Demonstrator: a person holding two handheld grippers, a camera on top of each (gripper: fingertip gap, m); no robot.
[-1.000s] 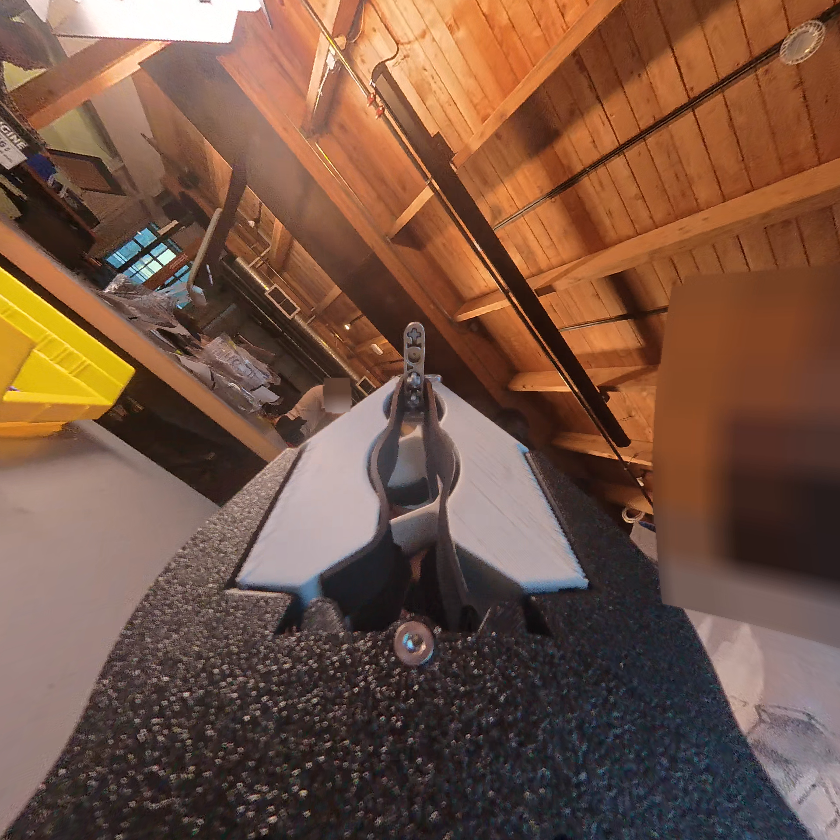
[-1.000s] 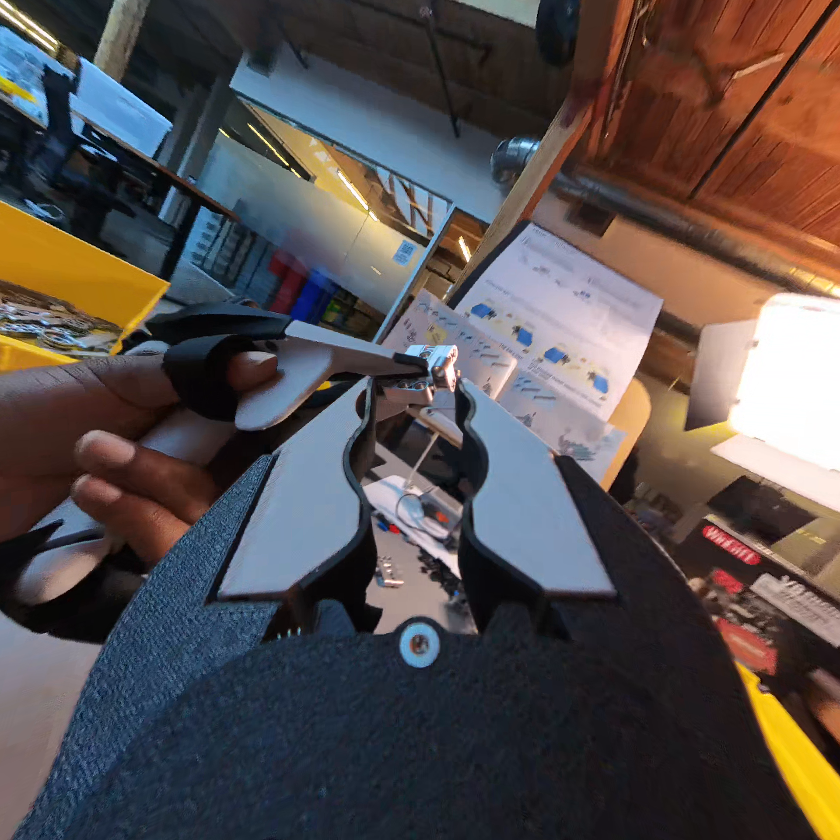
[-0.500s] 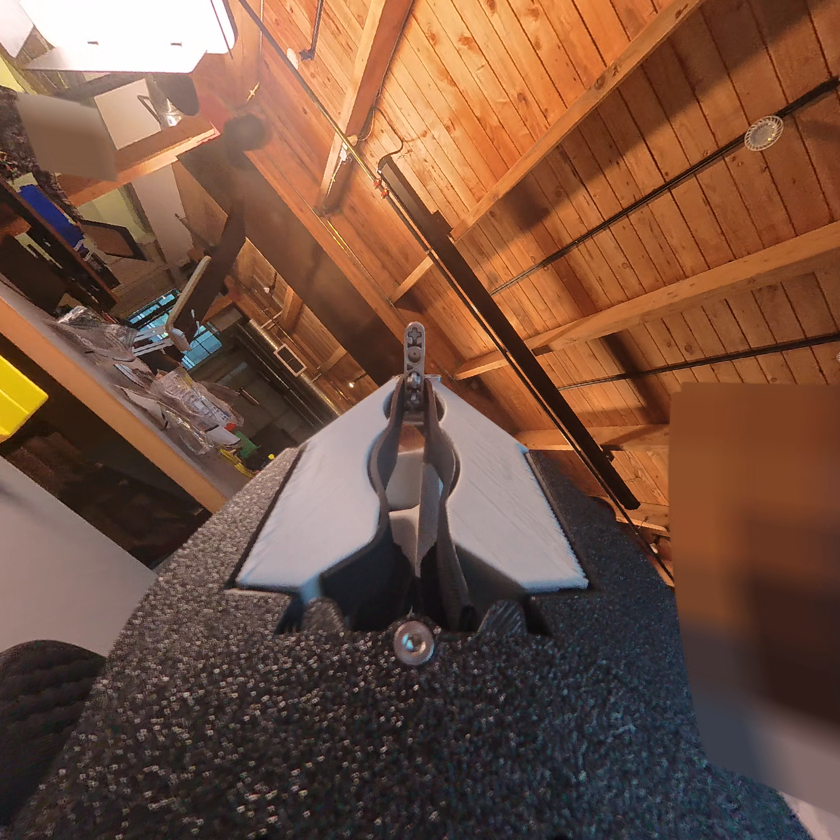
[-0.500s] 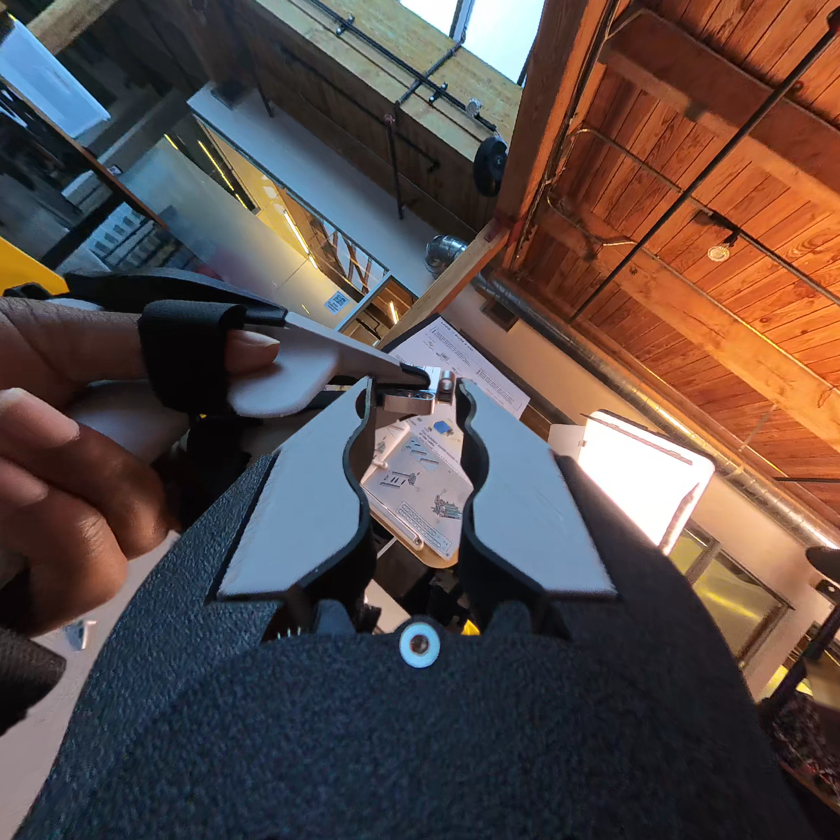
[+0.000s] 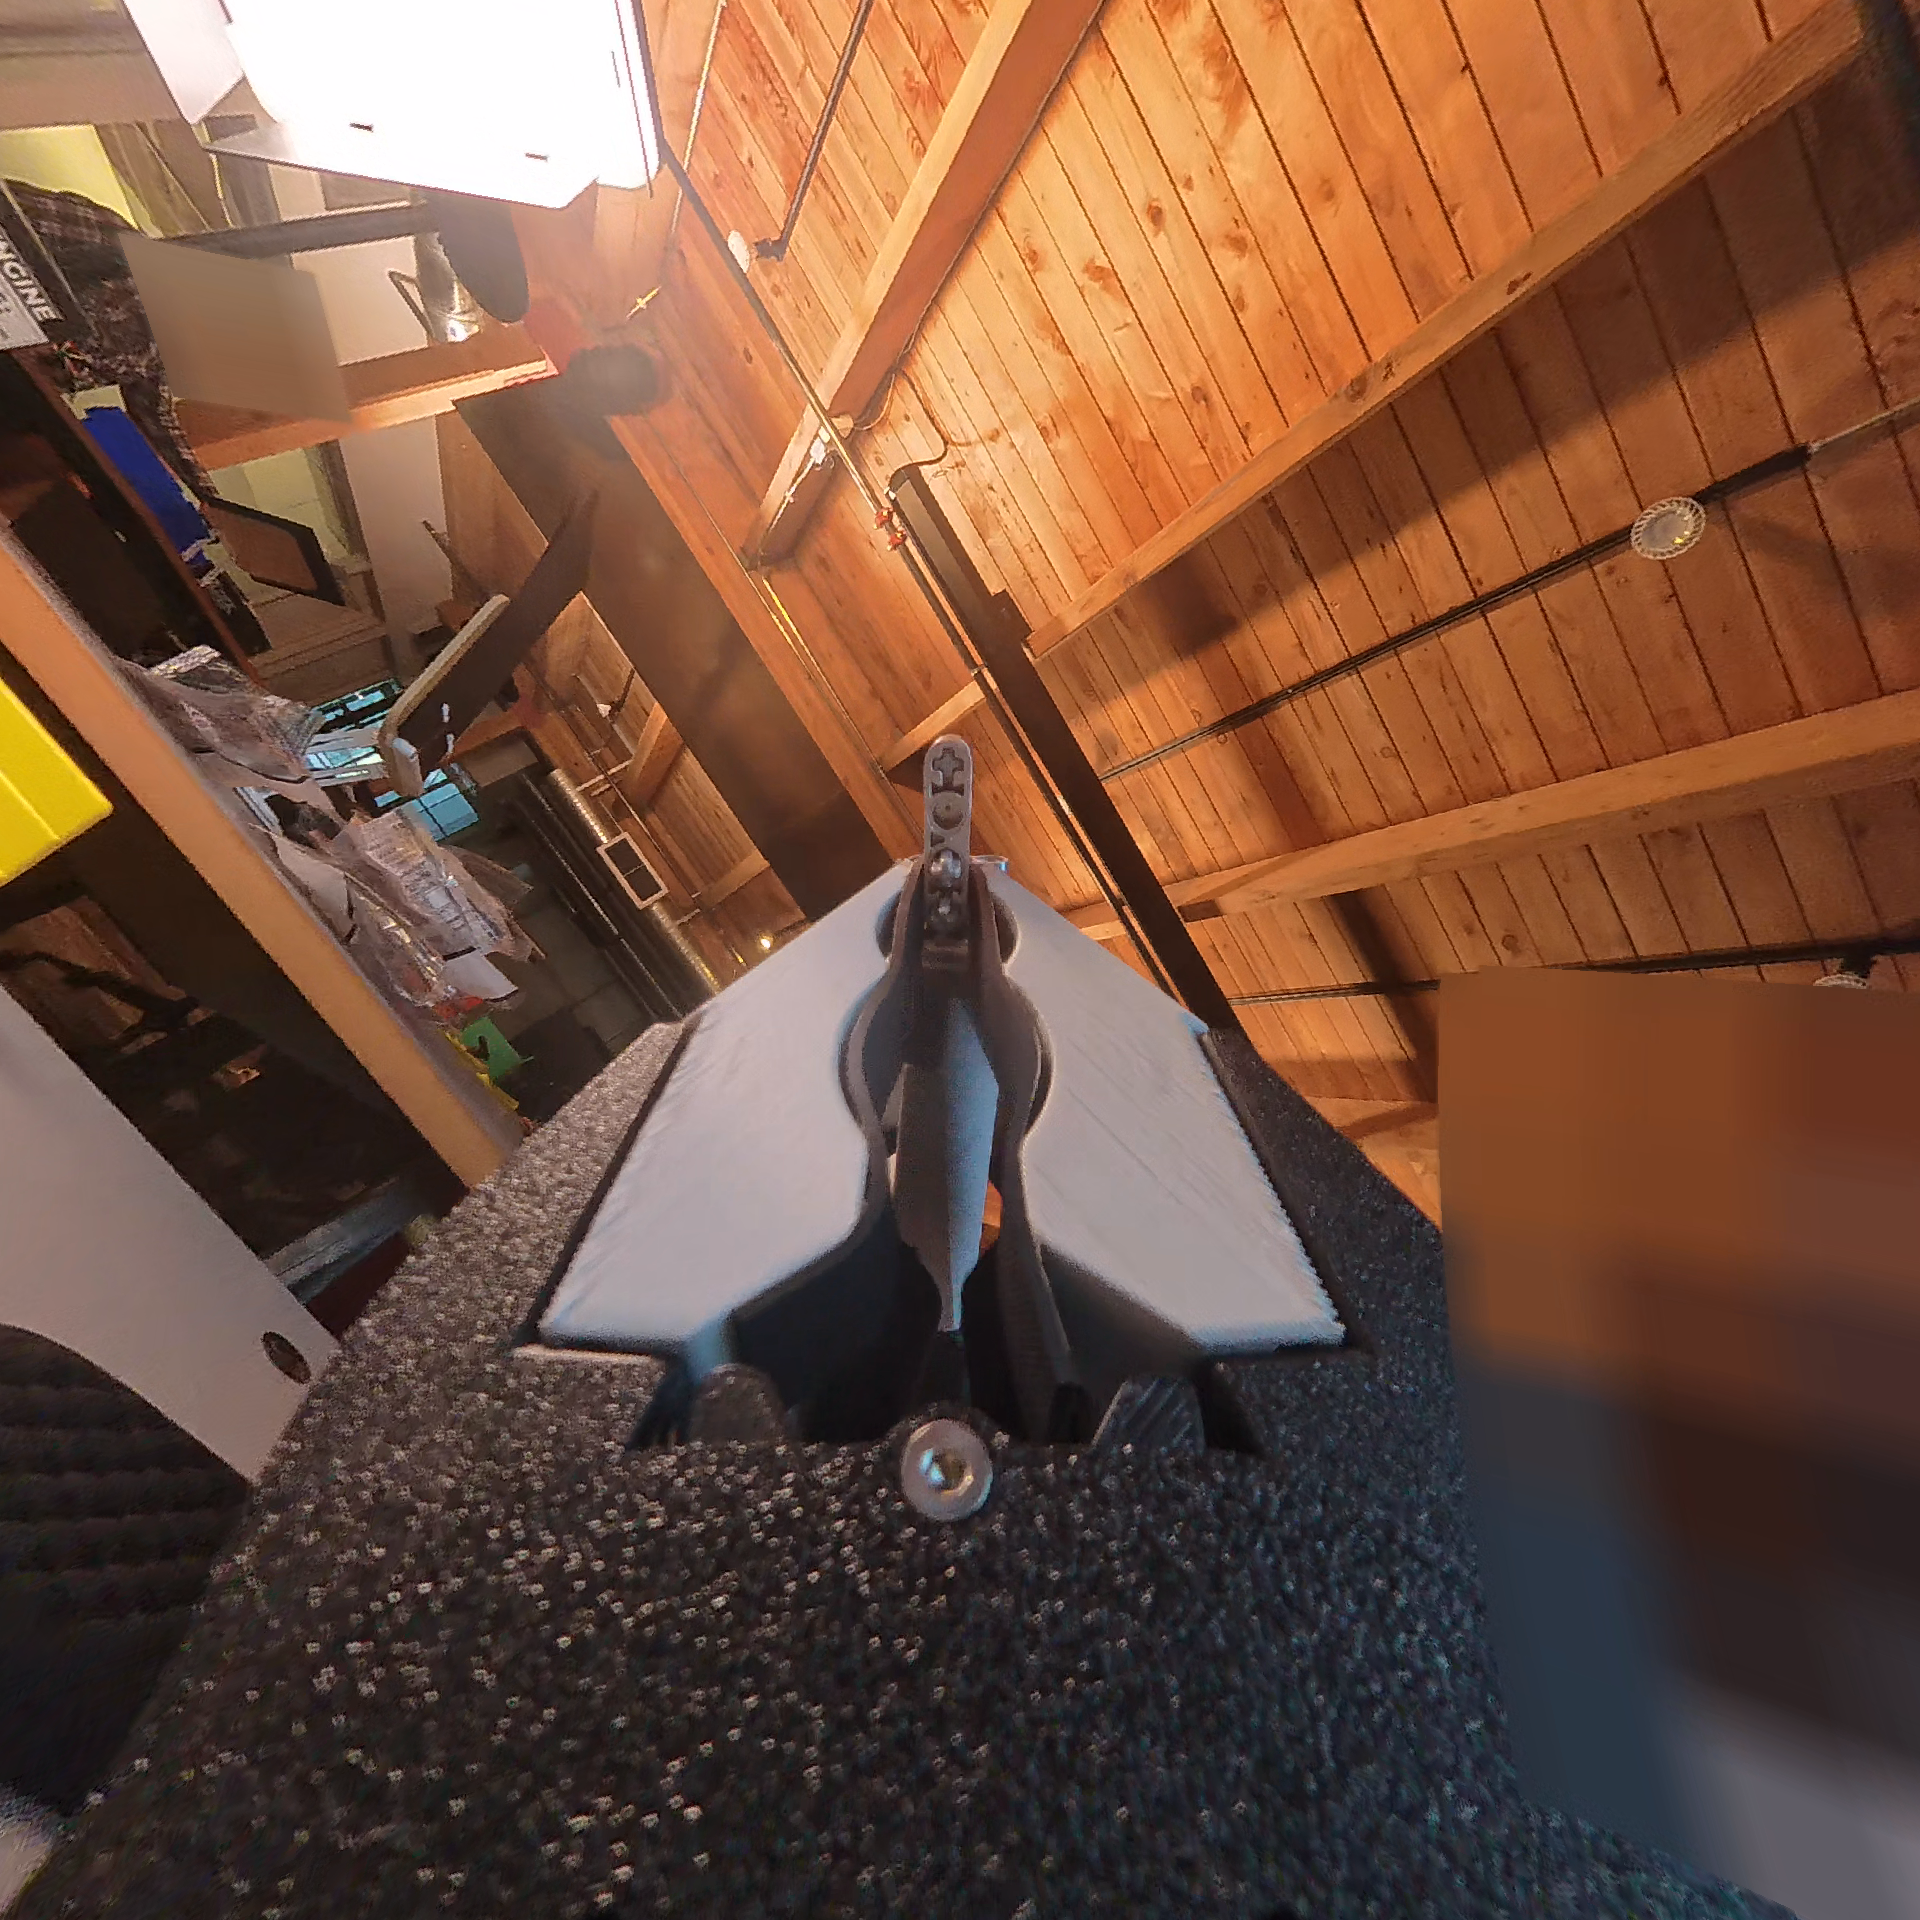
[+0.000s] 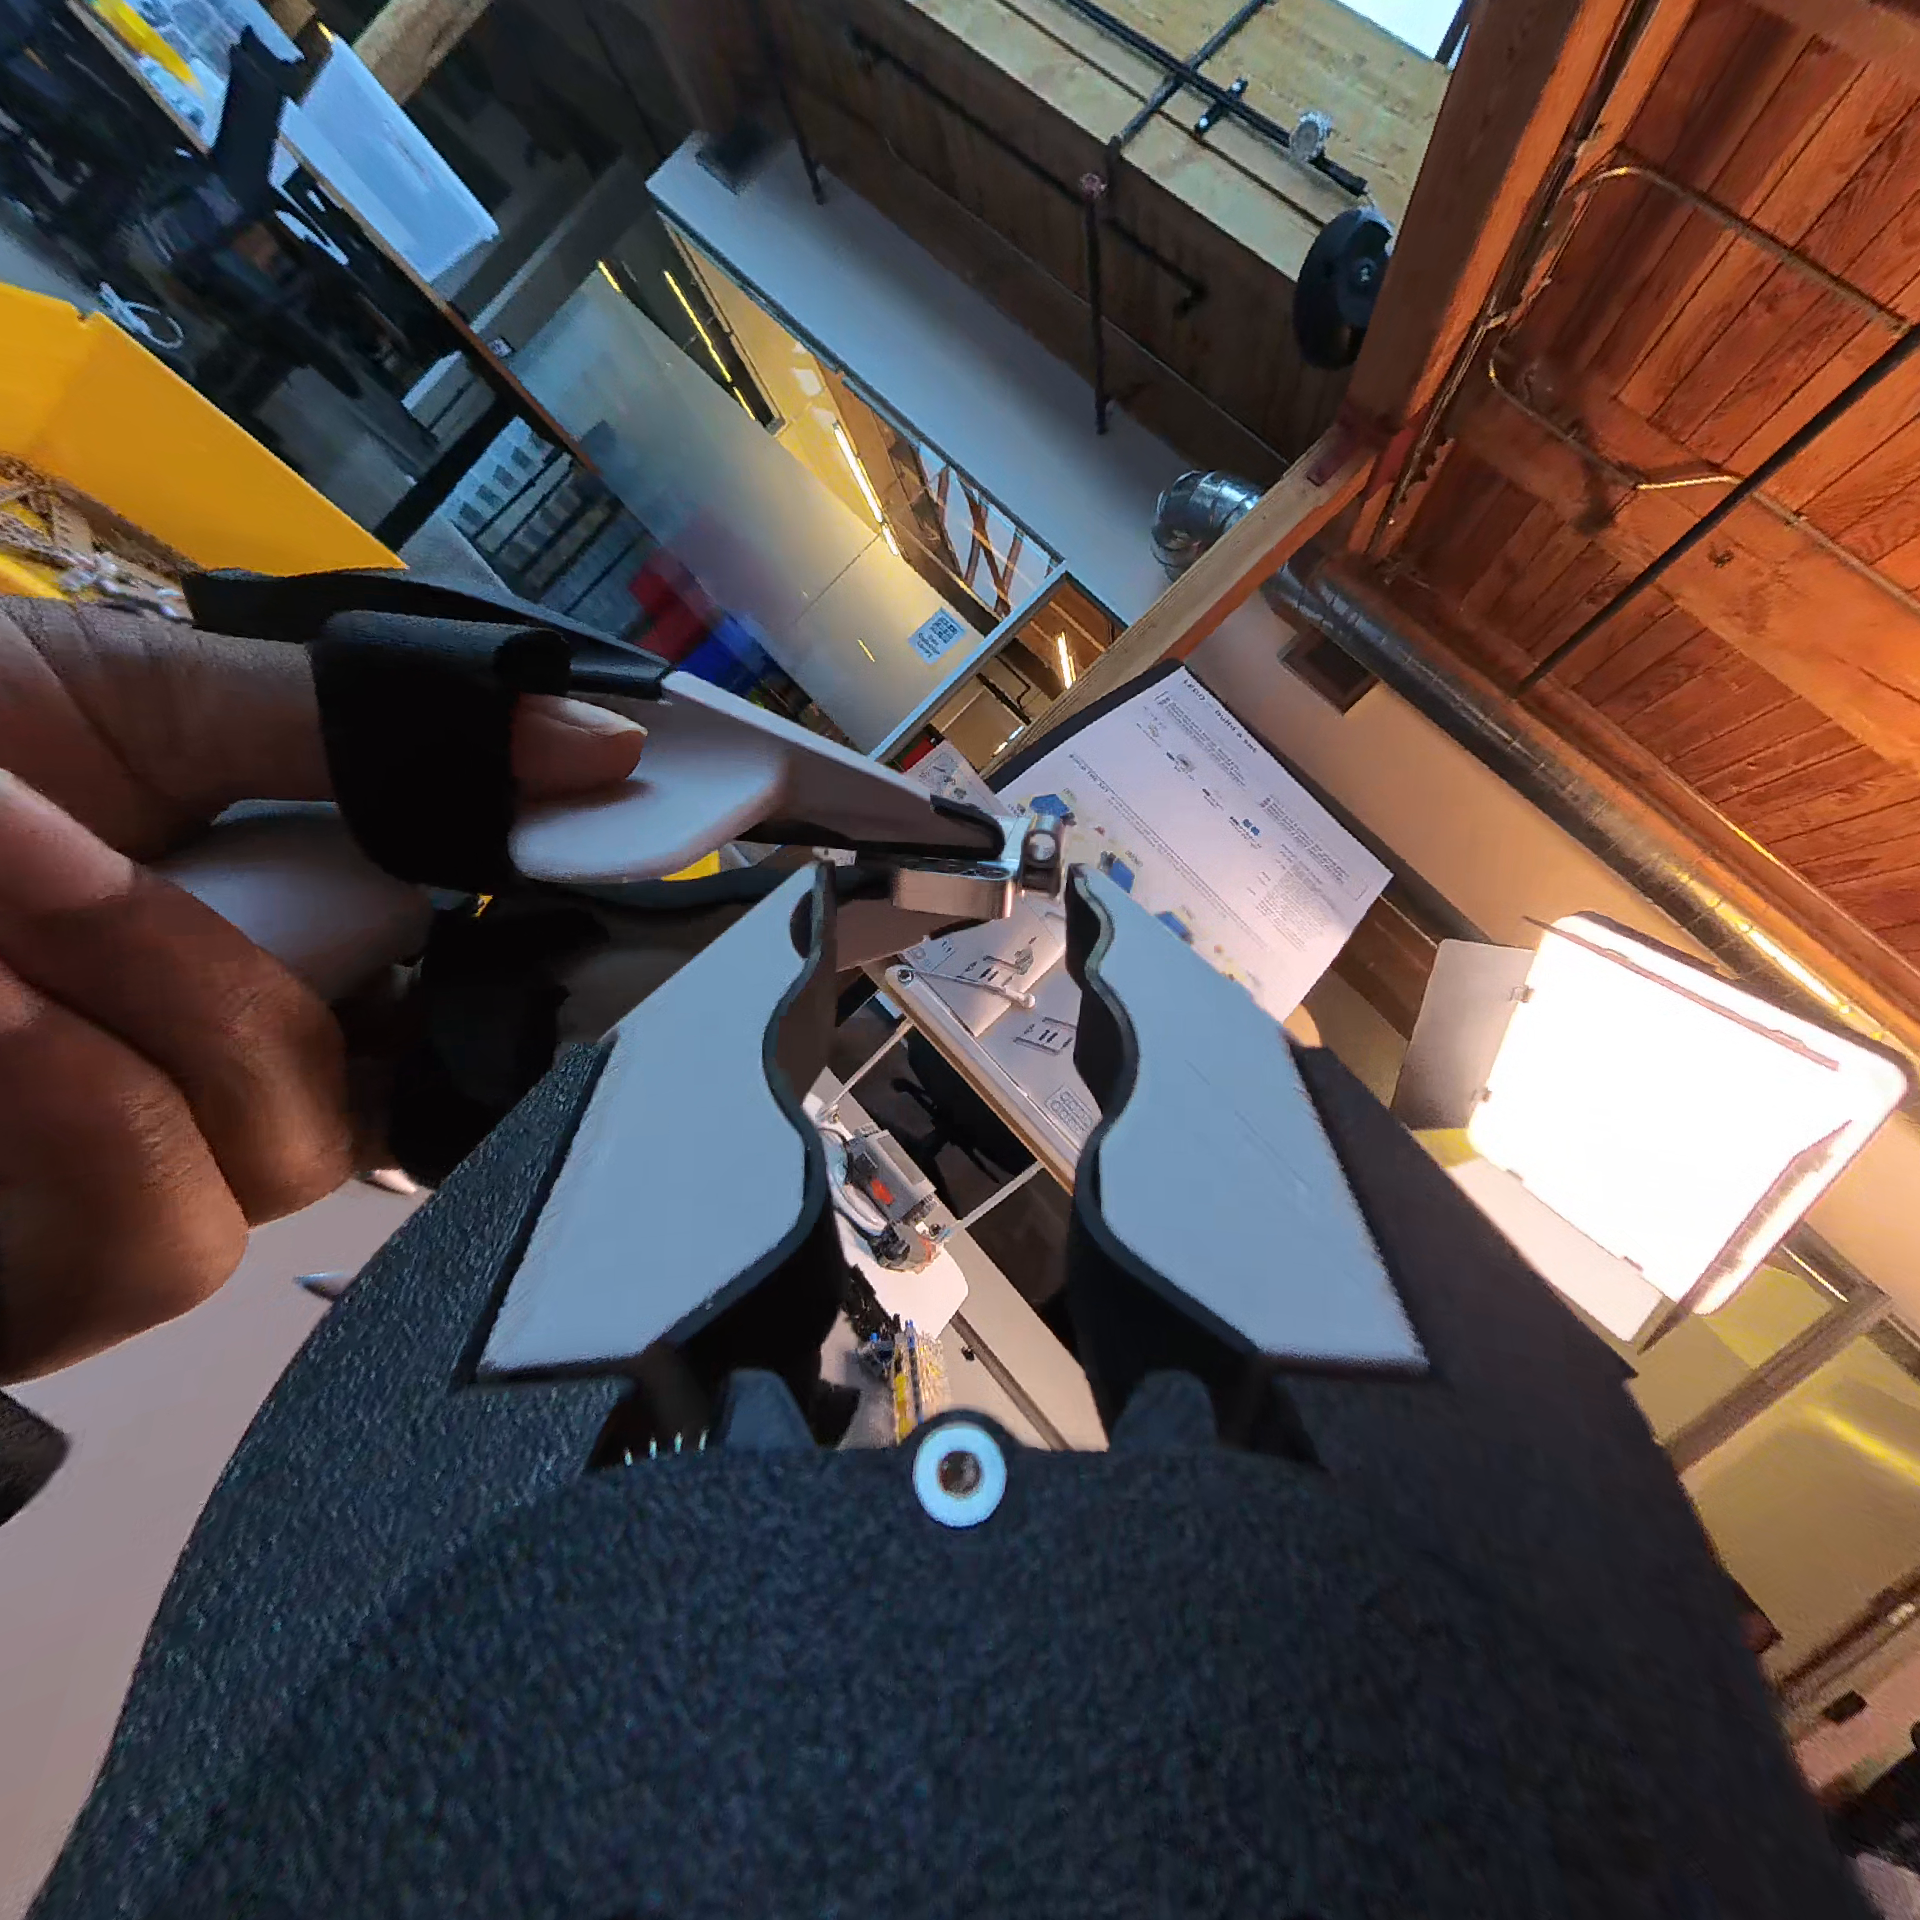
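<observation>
My left gripper [image 5: 948, 904] is shut on a small grey holed piece [image 5: 948, 795], which sticks out past the fingertips toward the wooden ceiling. In the right wrist view a hand [image 6: 156, 935] holds the left gripper [image 6: 982, 836], which reaches in from the left with the grey piece [image 6: 1034, 847] at its tip. My right gripper [image 6: 948, 888] is open and empty. The grey piece hangs just above the gap between its two fingertips, close to the right fingertip [image 6: 1081, 894]; I cannot tell whether they touch.
A yellow bin [image 6: 156, 447] stands at the left, also seen in the left wrist view [image 5: 31, 790]. An instruction board [image 6: 1195, 862] and a bright light panel [image 6: 1662, 1122] stand beyond the grippers. A shelf with plastic bags [image 5: 364, 862] is at the left. Only a small space, under 4 cm, lies between the two pairs of fingers.
Both views have swung; the right view has tipped back down from the ceiling toward the board and table. The left gripper stays shut on the grey piece at the right gripper's open tips.
</observation>
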